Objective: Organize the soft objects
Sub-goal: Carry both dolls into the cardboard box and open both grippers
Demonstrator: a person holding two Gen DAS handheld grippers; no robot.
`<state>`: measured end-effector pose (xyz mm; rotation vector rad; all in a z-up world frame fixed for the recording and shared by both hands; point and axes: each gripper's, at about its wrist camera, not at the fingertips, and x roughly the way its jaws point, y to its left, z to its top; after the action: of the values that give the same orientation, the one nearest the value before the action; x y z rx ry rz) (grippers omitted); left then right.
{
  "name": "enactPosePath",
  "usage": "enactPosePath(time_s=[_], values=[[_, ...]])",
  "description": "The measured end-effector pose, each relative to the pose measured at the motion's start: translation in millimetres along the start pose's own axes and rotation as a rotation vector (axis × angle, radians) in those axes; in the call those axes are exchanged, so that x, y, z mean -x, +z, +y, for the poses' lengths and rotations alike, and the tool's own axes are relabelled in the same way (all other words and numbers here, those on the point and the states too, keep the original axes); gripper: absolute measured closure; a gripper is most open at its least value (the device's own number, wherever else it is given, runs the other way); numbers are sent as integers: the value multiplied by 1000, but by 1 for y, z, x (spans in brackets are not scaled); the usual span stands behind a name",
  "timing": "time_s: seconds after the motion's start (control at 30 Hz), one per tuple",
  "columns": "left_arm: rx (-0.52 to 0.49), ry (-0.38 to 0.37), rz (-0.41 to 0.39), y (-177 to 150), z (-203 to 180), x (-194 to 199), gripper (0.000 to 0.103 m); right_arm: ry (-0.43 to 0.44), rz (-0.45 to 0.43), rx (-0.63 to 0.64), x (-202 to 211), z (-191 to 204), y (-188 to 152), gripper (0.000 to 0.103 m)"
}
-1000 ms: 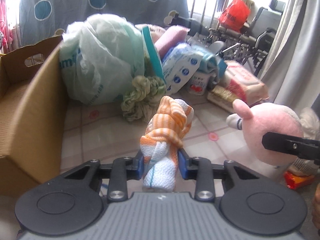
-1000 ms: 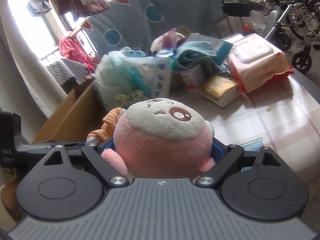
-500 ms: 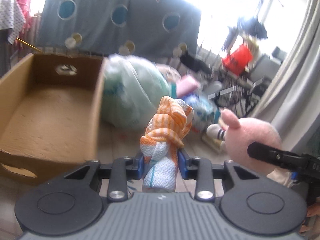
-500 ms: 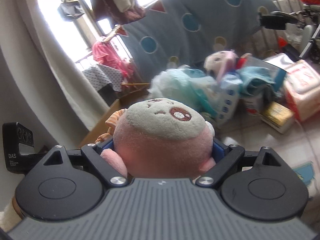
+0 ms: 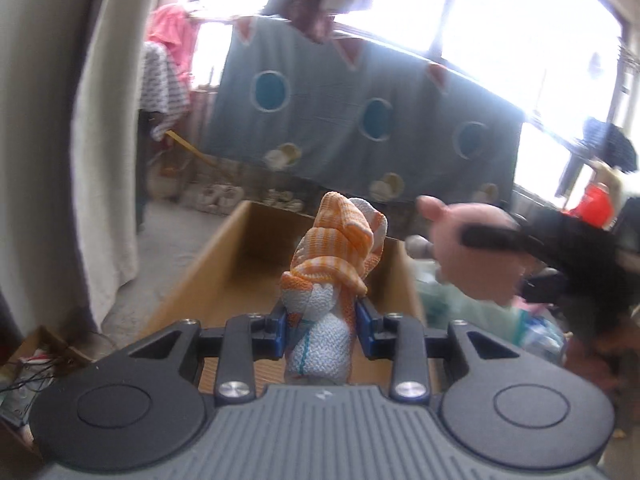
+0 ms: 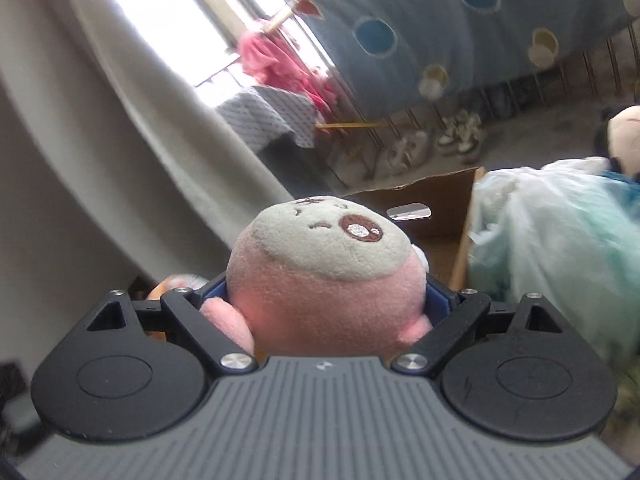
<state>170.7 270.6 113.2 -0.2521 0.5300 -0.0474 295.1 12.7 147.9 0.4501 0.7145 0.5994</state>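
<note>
My left gripper (image 5: 322, 330) is shut on a knotted orange-and-white cloth (image 5: 334, 276), held upright over the open cardboard box (image 5: 216, 276). The box's brown floor shows bare below it. My right gripper (image 6: 326, 300) is shut on a round pink plush toy (image 6: 324, 276) with a grey face patch, its jaws spread wide around the body. In the left wrist view that pink plush toy (image 5: 476, 256) hangs blurred to the right of the box, clamped by the right gripper's dark fingers (image 5: 496, 236). The box's far wall (image 6: 436, 200) with its handle slot sits beyond the toy.
A pale green plastic bag (image 6: 560, 232) bulges right of the box, with another plush (image 6: 626, 136) behind it. A blue blanket with round spots (image 5: 360, 120) hangs at the back. A grey curtain (image 5: 100, 160) falls at the left; shoes (image 6: 404, 152) lie on the floor.
Both grippers rose and swung left, from the cluttered table toward the box. The left gripper's cloth now hangs over the box opening. The plush came up beside it. Neither grip changed.
</note>
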Motion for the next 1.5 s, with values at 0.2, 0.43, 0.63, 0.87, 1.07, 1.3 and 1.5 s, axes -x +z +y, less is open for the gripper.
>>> enactPosePath(time_s=[0.2,0.43,0.63,0.87,1.07,1.3,1.5], values=[[40,32,9,21,32,-40,69,-108,139,-186,-189,-16,33,12],[38,74,24,23,54,-69,68,-146,268,-387,-320,-49,19,6],[30,98,20,26,61,-82,68,-77,319,-201,-330,-28,21,3],[41,91,71,28,61,-90,68,-122,487,-250,-319,-39,12,57],[25,101,90,28,61,-87,68,-137,357,-306,-328,-38,8,59],[-12,125,137,27,57,-93,68,-149,285,-159,-322,-21,18,46],[-83,138,215,42,45,-129,68,-212,185,40,-278,5,54,37]])
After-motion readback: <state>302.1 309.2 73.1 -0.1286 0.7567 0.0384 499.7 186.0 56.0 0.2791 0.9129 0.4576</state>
